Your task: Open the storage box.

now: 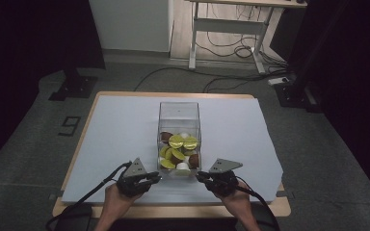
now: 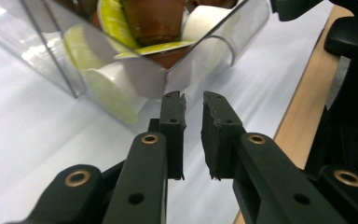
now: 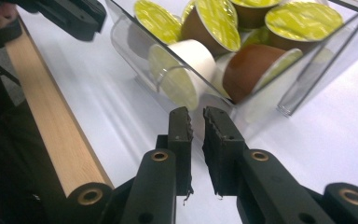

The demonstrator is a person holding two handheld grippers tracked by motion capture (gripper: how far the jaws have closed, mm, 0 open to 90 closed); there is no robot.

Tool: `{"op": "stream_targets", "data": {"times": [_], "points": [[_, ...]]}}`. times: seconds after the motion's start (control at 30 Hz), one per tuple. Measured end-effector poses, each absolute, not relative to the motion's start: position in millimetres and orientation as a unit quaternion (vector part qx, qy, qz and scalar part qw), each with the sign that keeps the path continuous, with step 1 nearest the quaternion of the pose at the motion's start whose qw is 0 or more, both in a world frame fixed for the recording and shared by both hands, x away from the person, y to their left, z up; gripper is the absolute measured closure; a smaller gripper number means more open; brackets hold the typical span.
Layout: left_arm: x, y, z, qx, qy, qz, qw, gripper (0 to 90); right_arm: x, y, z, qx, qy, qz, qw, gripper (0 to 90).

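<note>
The left gripper (image 1: 158,179) sits in the lower centre-left of the high view, on the white sheet-covered wooden table (image 1: 125,125), just beside the near left corner of the clear, square-sided plastic box (image 1: 179,111). Its two black jaws are drawn nearly together with a thin slit between them and nothing clamped. In the left gripper view, the left gripper (image 2: 193,100) points at the lower wall of the clear box (image 2: 242,28), which occupies the upper half of the frame; the tips stand just short of the wall, and contact cannot be confirmed.

The box stands at the centre of the high view and holds a pile of round coffee capsules (image 1: 178,149): brown and white cups with yellow-green foil lids. The pile fills the lower part of the box. In the right gripper view, the capsules (image 3: 214,23) appear in the upper centre of the frame behind the transparent wall.

The right gripper (image 1: 199,176) sits in the lower centre-right of the high view, just beside the near right corner of the box. In the right gripper view, the right gripper (image 3: 196,114) shows its jaws pressed almost together, nothing between them, tips close to the box wall. The bare wooden table edge (image 3: 51,140) runs along the left of that frame.
</note>
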State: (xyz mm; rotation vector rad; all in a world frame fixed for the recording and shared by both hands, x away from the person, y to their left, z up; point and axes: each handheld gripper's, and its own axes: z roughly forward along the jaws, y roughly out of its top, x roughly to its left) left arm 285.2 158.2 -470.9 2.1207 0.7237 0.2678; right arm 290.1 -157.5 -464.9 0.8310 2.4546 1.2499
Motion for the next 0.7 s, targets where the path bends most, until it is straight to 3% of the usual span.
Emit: {"op": "stream_targets", "data": {"times": [0.4, 0.7], "points": [[291, 176, -470, 0.846, 0.308, 0.125, 0.416, 76.6, 293, -178, -466, 0.307, 0.842, 0.416, 0.152, 78.3], [299, 190, -472, 0.842, 0.327, 0.136, 0.408, 71.5, 305, -195, -468, 0.332, 0.835, 0.405, 0.168, 67.4]]}}
